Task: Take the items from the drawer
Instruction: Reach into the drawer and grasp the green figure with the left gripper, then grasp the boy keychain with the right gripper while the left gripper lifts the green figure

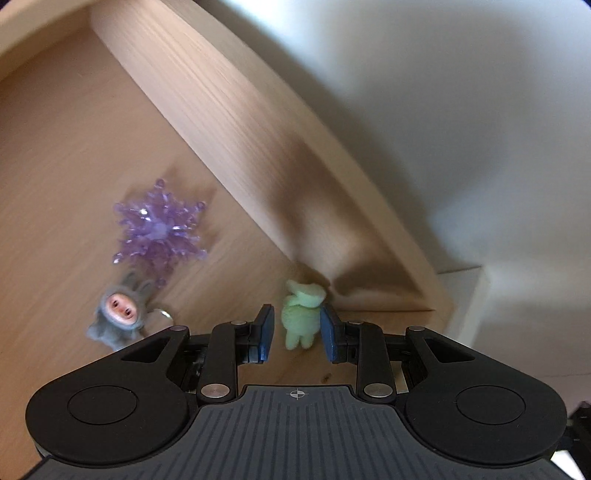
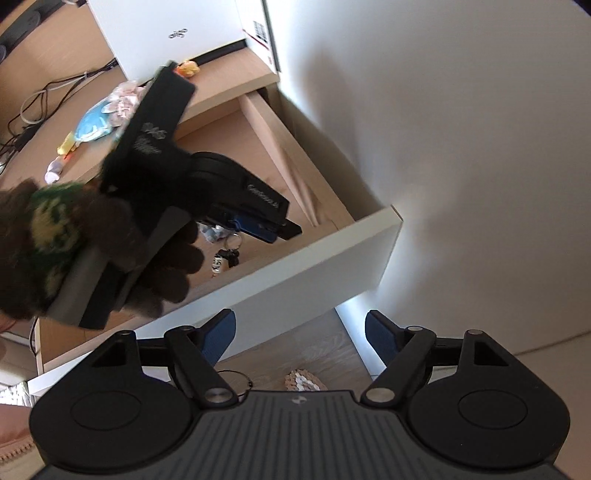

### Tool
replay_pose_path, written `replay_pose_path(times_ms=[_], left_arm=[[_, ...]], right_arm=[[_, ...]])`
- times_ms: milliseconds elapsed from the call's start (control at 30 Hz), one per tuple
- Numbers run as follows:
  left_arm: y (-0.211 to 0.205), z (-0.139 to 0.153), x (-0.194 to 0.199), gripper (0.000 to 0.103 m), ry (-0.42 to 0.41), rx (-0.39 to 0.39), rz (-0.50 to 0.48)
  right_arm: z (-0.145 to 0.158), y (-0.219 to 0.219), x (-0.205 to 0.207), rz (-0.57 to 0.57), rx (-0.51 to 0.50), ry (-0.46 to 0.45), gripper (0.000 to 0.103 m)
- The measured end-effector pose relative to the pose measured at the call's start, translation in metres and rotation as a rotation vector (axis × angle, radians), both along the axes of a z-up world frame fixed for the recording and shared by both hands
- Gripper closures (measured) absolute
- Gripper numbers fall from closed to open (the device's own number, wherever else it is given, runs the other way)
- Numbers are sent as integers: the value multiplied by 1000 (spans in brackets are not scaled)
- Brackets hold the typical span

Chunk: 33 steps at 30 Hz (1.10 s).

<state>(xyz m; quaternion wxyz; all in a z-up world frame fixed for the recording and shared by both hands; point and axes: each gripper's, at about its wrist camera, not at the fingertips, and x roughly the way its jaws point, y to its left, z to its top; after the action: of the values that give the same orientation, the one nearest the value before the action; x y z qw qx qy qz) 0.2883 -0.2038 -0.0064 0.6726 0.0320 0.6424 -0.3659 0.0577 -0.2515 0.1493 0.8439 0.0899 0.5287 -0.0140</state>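
Observation:
The open wooden drawer [image 1: 229,122] holds a pale green plush figure [image 1: 295,330] in its corner, a purple crystal snowflake [image 1: 159,230] and a small grey bunny doll [image 1: 118,314]. My left gripper [image 1: 296,309] straddles the green figure; its right pad is close against it and a thin gap shows at the left pad. In the right wrist view, a hand in a brown fuzzy glove [image 2: 110,236] holds the left gripper [image 2: 275,230] down inside the drawer [image 2: 314,258]. My right gripper [image 2: 300,328] hangs open and empty above the floor in front of the drawer.
A small keychain figure [image 2: 223,260] lies in the drawer near its white front. The desk top above carries a blue plush [image 2: 92,125], an orange toy [image 2: 188,68], a white box [image 2: 166,33] and cables. A woven item [image 2: 301,380] lies on the floor; a white wall stands to the right.

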Motion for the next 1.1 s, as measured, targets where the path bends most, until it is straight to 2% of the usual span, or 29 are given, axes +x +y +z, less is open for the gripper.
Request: replay_pose_path(times_ms=[100,167,267,367,433,533,633,733,800,900,1100], left_arm=[[-6,-6,3,69,11,-19,19],[-11,-8,3,73,9,-16,16],[-10,-9,3,73,8,-12,7],[0,-9,6,74,61,0,25],[21,2,6,74,61,-27,72],[74,33,1,74,47,-91,176],[140,65,-13,74,19,-102,299],[195,85,-26,74,7,-91,409],[217,90,-33,74,-21,-74,483],[252,99,-50,74,-59,-79,575],[285,104,-92,74,-71,-117,708]], right_arm=[[-1,-3,-2,-13,1,4,25],[-3,-5,-3,-21,2,11,25],[-5,-6,-2,-27,2,22,25],[-3,-8,3,-19,-5,27,25],[0,-8,10,0,-6,20,25],[10,-5,25,41,12,-3,25],[15,2,47,84,65,-7,25],[15,15,71,141,101,0,25],[7,28,89,187,131,33,25],[-17,48,120,227,172,141,25],[-73,90,166,311,122,337,25]])
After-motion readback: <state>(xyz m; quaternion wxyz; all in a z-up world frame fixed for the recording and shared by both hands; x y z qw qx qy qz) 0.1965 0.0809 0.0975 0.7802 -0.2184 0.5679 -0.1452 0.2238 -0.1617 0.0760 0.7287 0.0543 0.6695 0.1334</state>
